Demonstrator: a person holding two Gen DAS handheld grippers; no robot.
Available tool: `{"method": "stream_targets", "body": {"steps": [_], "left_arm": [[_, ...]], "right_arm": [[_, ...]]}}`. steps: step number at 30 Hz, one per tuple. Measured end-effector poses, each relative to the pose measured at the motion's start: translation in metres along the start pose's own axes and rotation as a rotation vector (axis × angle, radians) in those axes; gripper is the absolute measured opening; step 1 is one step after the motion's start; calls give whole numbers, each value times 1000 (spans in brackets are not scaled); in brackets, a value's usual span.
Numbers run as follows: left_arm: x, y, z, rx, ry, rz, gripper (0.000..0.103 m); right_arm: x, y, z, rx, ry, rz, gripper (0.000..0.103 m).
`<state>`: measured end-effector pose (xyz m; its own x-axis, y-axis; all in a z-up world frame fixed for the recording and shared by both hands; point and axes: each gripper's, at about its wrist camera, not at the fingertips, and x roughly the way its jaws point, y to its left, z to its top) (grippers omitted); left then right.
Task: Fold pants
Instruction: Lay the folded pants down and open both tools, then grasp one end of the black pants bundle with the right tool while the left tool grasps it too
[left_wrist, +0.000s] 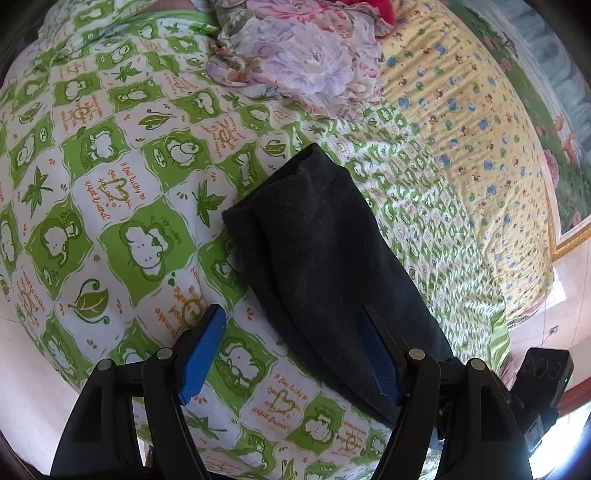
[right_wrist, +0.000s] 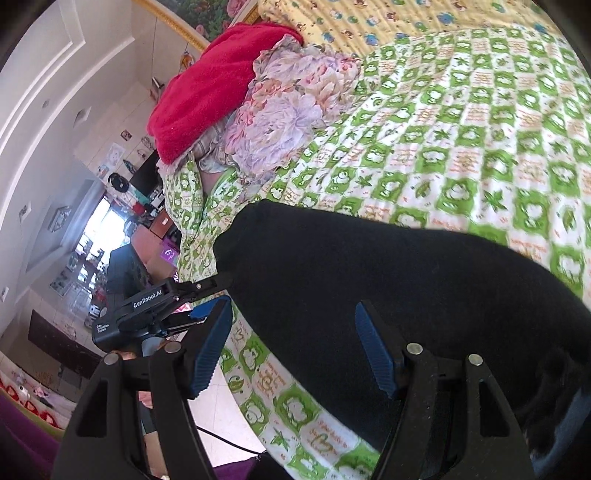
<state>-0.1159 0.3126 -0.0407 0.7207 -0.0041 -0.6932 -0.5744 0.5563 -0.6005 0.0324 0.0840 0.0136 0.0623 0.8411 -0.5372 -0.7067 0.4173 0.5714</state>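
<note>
The dark pants (left_wrist: 317, 251) lie as a long folded strip on the green-and-white checked bedspread (left_wrist: 122, 206). My left gripper (left_wrist: 291, 350) hovers open over the strip's near part, with its right blue pad (left_wrist: 376, 358) above the cloth and its left pad over the bedspread. In the right wrist view the pants (right_wrist: 388, 280) run across the middle. My right gripper (right_wrist: 291, 347) stands open above them, near the bed's edge, gripping nothing. The left gripper (right_wrist: 207, 299) shows there too, open beside the pants' left end.
A floral cloth (right_wrist: 288, 110) and a red blanket (right_wrist: 214, 85) are heaped at the far side of the bed. A yellow printed sheet (left_wrist: 480, 122) covers the rest. The bed's edge drops to a pale floor (right_wrist: 218, 410), with furniture beyond.
</note>
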Motion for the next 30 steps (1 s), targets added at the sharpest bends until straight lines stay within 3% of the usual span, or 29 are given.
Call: {"method": "stream_targets", "body": {"steps": [6, 11, 17, 23, 25, 29, 30], "left_arm": [[5, 10, 12, -42, -13, -26, 74], [8, 18, 18, -69, -17, -48, 73], [9, 24, 19, -62, -21, -45, 58], [8, 31, 17, -71, -23, -53, 54], [9, 27, 17, -59, -26, -35, 54], [15, 15, 17, 10, -52, 27, 49], [16, 12, 17, 30, -59, 48, 40]], "right_arm": [[37, 2, 43, -54, 77, 42, 70], [89, 17, 81, -182, 191, 51, 70], [148, 32, 113, -344, 271, 13, 69], [198, 41, 127, -441, 425, 43, 57], [216, 40, 125, -448, 505, 66, 46], [227, 46, 119, -478, 536, 75, 34], [225, 47, 118, -482, 526, 71, 31]]}}
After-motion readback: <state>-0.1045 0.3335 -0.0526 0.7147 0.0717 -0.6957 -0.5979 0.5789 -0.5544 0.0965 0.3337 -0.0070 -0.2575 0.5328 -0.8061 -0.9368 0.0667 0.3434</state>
